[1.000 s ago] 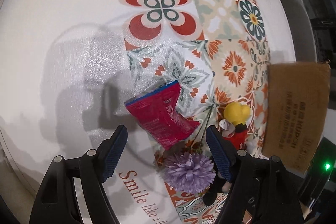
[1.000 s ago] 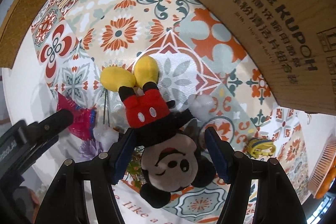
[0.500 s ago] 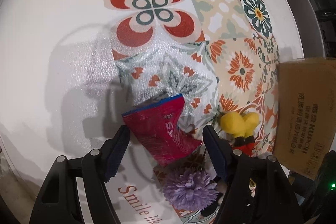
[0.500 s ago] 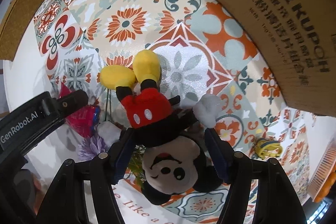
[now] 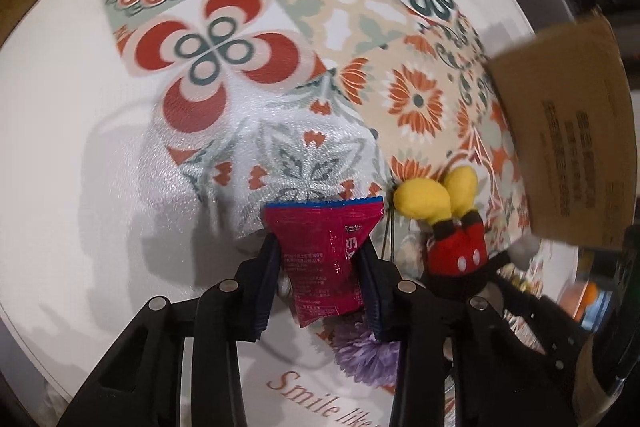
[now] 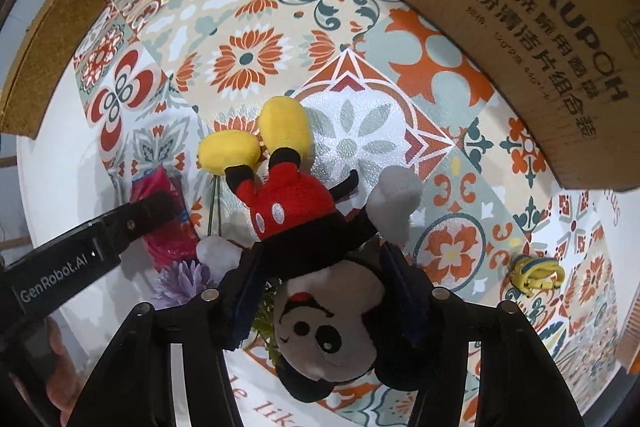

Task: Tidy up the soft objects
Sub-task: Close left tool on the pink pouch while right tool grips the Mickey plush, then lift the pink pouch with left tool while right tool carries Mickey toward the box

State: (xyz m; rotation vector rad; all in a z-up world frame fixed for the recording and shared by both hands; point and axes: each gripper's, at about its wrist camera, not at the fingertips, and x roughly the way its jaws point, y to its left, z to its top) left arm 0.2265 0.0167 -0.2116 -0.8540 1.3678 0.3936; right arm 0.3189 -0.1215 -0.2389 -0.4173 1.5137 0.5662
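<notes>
On the left, the left gripper [image 5: 320, 259] is pinching a red snack packet [image 5: 326, 259] between its two fingers, which are pressing on the packet's sides; the packet's lower end is sticking out below them and its small print is too blurred to read. A purple flower [image 5: 366, 359] is lying just beneath, partly hidden behind the right-hand finger. Further right, the right gripper [image 6: 316, 291] is closing on a mouse plush toy [image 6: 304, 223], squeezing the dark body just above the head, with the yellow feet pointing away and the head hanging toward the camera. The flower's green stems are mostly covered by the toy. A yellow hair tie [image 6: 534, 273] is lying apart on the patterned table [image 6: 248, 59], and a cardboard box [image 6: 520, 19], cut off by the frame, is standing at the far right.
</notes>
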